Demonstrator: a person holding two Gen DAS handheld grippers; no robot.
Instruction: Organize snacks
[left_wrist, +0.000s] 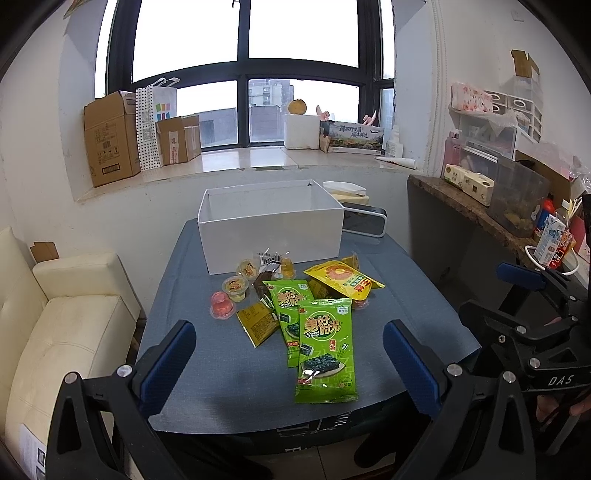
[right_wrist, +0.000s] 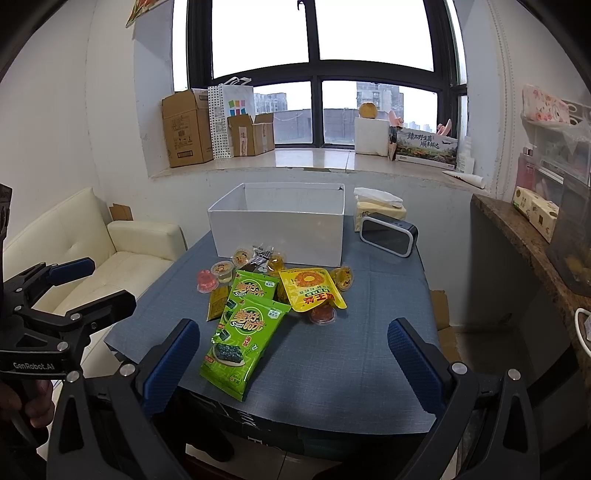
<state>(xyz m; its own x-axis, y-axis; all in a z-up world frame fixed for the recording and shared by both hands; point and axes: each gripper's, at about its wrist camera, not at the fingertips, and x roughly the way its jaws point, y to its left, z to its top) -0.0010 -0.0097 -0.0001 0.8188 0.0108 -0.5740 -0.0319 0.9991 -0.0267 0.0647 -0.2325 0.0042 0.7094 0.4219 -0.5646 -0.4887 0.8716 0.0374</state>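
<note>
A heap of snacks lies on the blue table (left_wrist: 229, 365) in front of an open white box (left_wrist: 271, 229) (right_wrist: 280, 232). Nearest me are two green seaweed packets (left_wrist: 325, 354) (right_wrist: 245, 339), one overlapping the other (left_wrist: 290, 301). Behind them lie a yellow pouch (left_wrist: 341, 280) (right_wrist: 310, 290), a gold sachet (left_wrist: 256, 323), a pink jelly cup (left_wrist: 222, 304) (right_wrist: 206, 280) and yellow jelly cups (left_wrist: 234, 286) (right_wrist: 223, 269). My left gripper (left_wrist: 290, 365) is open at the table's near edge, holding nothing. My right gripper (right_wrist: 293, 365) is open too, short of the packets.
A black speaker (right_wrist: 388, 232) and a tissue pack (right_wrist: 378, 206) stand right of the box. A cream sofa (left_wrist: 62, 317) flanks the table on the left, a cluttered counter (left_wrist: 476, 206) on the right. Cardboard boxes (left_wrist: 110, 136) line the windowsill.
</note>
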